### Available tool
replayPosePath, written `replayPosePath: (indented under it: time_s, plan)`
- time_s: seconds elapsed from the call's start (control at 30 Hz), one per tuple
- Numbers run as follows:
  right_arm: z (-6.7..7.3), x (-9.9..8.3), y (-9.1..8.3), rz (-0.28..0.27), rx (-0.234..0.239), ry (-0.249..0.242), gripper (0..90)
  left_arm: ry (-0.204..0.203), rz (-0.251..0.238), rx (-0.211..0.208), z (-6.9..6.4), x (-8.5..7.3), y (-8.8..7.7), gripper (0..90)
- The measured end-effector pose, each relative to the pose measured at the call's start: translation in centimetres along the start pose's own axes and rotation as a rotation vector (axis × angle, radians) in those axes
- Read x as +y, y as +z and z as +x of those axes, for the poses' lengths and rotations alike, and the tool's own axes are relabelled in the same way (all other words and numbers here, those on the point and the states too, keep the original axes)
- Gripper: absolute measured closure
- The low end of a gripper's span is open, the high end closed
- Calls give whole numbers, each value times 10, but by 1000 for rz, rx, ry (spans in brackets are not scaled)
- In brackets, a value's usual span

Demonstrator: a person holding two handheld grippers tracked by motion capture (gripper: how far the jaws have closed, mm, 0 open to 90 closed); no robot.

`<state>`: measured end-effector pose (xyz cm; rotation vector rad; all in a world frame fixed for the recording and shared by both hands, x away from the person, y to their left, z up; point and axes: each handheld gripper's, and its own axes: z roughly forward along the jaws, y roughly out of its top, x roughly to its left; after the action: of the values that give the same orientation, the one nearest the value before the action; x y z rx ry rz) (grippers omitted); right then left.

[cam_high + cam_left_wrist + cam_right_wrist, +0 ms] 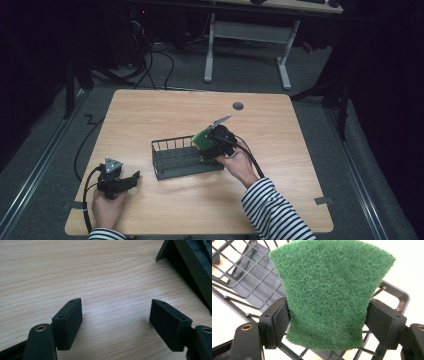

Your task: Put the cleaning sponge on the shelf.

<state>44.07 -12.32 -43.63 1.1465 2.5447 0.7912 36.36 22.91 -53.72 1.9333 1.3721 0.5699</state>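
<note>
My right gripper [206, 146] is shut on a green scouring pad [202, 138], holding it over the right end of a black wire basket [175, 162] at the middle of the table. In the right gripper view the pad [329, 290] is pinched at its waist between the two jaws of my right gripper [327, 320], with the basket's mesh [249, 277] below it. My left gripper [131, 180] rests on the wood near the front left, open and with nothing in it. In the left gripper view, bare table lies between the spread jaws of my left gripper [116, 312], and the basket's corner [190, 262] is at the upper right.
The wooden table [165, 110] has a round cable hole [238, 106] near its far edge. A white-legged desk [210, 50] and cables stand on the floor beyond. A person's striped sleeve [275, 210] comes in at the front right.
</note>
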Motion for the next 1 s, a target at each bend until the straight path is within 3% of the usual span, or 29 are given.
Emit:
replayPosePath:
  time_s: [0.3,0.53,0.83,1.0]
  plan:
    - [-2,-2,-10,-34,31,9,185,1,0,1,0,0,0,270]
    - [-4,-3,-23,-83,11,24,164,5,2,4,-1,0,0,269]
    - [-18,-12,-45,-147,13,70,167,11,4,14,-2,0,1,271]
    - [-26,-19,-58,-182,-15,82,174,0,3,4,-1,0,0,271]
